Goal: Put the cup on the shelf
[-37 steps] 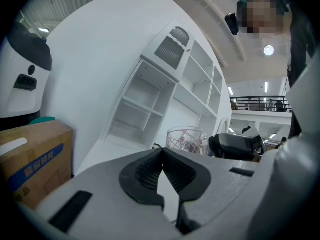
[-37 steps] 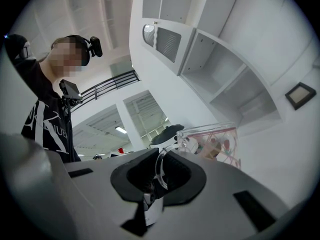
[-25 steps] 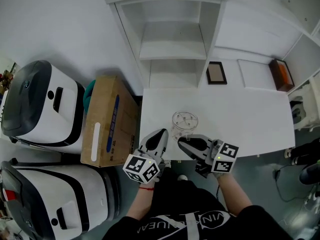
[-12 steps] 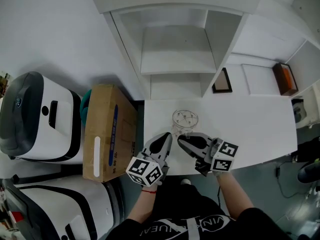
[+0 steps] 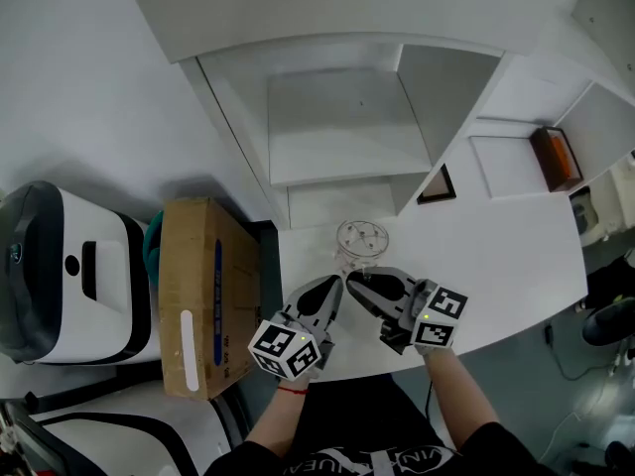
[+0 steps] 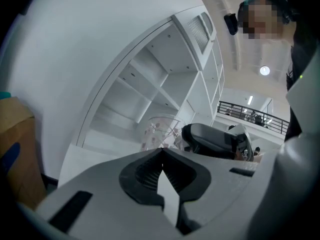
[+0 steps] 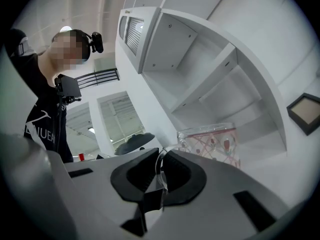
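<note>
As seen from overhead, shows a white shelf unit [image 5: 337,117] filling the upper centre, its compartments bare. Below it, toward the lower right, shows a white table [image 5: 496,256]; at left, a cardboard box [image 5: 203,296] and a white machine [image 5: 69,266]. At lower centre, shows the right gripper [image 5: 351,283] clamped on the handle of a clear patterned cup [image 5: 361,241], likely to hold it upright for the move. Places the cup mid-frame, just before the lowest shelf opening. Shows the left gripper [image 5: 335,291] closed on nothing beside the cup, probably only escorting.
</note>
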